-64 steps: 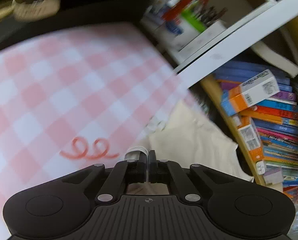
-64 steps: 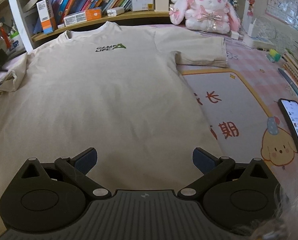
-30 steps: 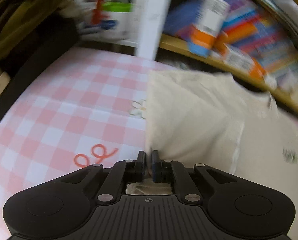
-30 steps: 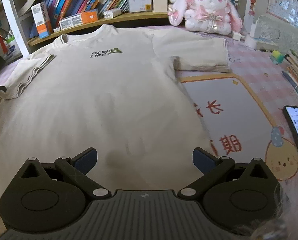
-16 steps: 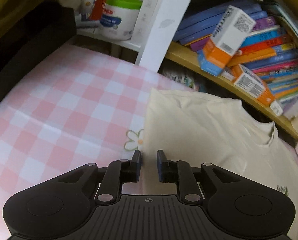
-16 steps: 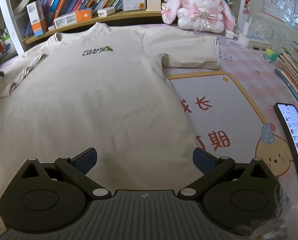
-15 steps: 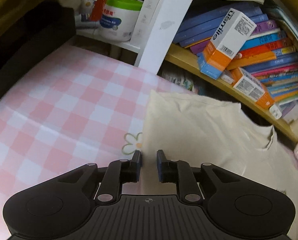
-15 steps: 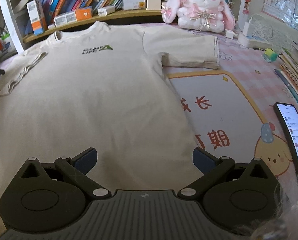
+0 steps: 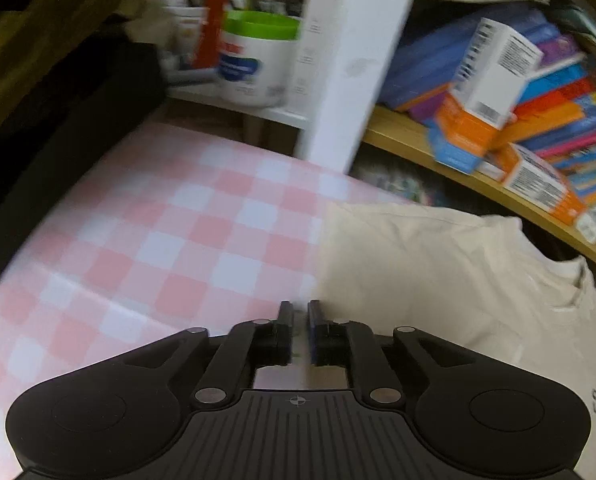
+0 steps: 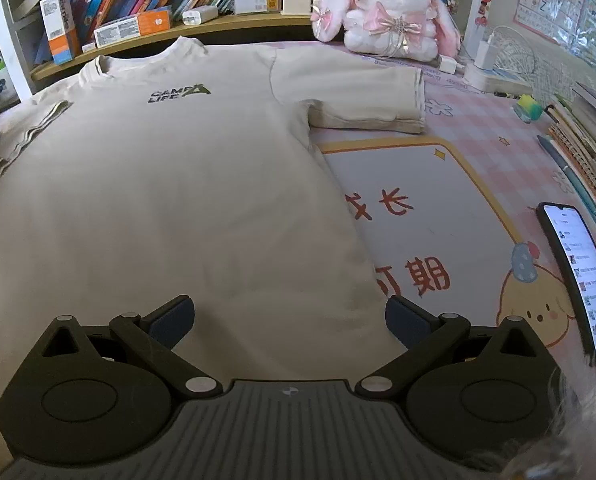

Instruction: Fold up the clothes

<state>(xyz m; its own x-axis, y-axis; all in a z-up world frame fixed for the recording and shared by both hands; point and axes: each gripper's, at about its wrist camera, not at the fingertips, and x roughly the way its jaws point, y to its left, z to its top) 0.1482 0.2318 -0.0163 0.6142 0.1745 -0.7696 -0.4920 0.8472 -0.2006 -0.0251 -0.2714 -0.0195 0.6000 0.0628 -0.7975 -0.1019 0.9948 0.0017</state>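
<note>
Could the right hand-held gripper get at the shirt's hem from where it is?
Probably yes: the right hand-held gripper hangs wide open right over the T-shirt near its bottom hem, with nothing lying between them.

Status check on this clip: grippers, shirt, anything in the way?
Left gripper jaws slightly apart, empty, at sleeve edge. Right gripper wide open over hem. Shirt flat, unfolded. Phone beside it.

We hold our left gripper (image 9: 300, 312) low and level, its jaws drawn close with only a narrow slit between them and nothing seen pinched there. Our right gripper (image 10: 290, 314) hovers level with its jaws spread wide and empty.
</note>
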